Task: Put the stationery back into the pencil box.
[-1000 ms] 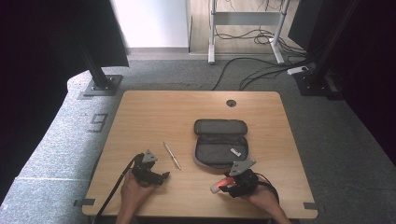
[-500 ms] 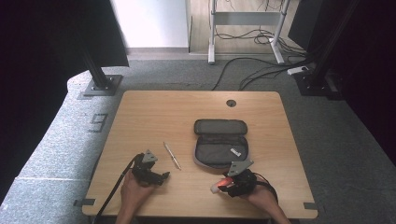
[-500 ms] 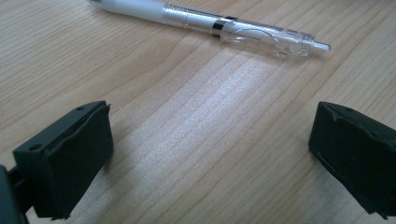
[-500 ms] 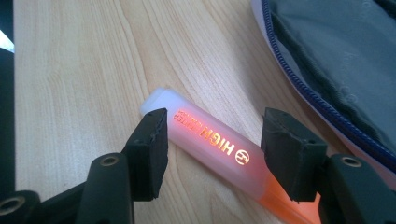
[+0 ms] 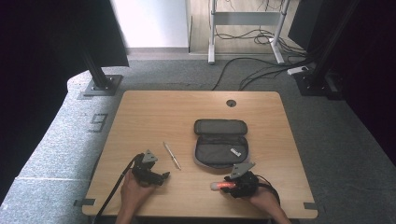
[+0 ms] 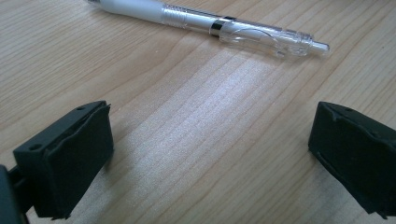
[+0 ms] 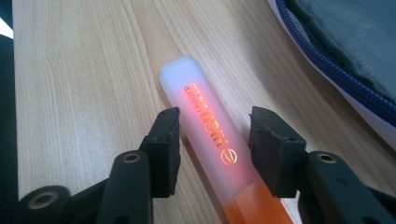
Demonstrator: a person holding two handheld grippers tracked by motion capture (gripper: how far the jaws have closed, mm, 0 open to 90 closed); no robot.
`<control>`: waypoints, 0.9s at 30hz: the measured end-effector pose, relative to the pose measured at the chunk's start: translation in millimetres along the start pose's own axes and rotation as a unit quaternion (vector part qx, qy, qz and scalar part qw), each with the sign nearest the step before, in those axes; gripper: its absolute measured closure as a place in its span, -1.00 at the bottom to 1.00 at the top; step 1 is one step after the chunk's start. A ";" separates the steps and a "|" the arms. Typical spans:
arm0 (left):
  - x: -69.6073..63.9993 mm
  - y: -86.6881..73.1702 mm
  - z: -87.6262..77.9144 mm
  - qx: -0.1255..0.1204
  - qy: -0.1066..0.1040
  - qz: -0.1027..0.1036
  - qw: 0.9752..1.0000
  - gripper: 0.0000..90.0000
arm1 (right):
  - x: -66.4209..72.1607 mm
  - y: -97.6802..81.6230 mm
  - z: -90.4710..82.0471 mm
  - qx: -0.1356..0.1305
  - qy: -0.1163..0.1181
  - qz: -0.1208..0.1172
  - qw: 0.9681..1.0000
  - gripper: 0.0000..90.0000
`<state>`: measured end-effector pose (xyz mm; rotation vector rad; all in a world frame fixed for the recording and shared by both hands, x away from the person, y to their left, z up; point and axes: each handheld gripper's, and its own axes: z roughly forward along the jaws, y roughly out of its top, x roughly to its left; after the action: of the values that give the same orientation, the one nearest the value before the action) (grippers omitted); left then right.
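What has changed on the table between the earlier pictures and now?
The right hand-held gripper has just been closing its jaws around the orange highlighter, which lies between them; a small gap still shows on each side, so it is not yet gripped. Both hands, the left hand-held gripper with its jaws open, the pen and the open pencil case stayed where they were.

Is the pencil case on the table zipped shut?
No, the pencil case lies unzipped and spread open, its grey inside facing up in the high view.
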<state>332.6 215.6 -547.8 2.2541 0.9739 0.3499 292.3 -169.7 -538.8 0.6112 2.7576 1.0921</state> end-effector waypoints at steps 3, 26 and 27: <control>-0.1 0.0 0.0 0.000 0.000 0.000 1.000 -1.00 | -0.1 -2.4 -2.4 -0.001 -0.006 0.001 1.000 0.35; 0.0 0.0 0.0 0.000 0.001 0.000 1.000 -1.00 | 5.5 2.8 -11.2 -0.007 -0.007 0.006 1.000 0.45; 0.0 0.0 0.0 0.000 0.000 0.000 1.000 -1.00 | 5.9 5.3 -14.5 -0.011 -0.008 0.005 1.000 0.46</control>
<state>332.6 215.6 -547.8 2.2542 0.9748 0.3508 285.0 -173.0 -524.3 0.6286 2.7279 1.1132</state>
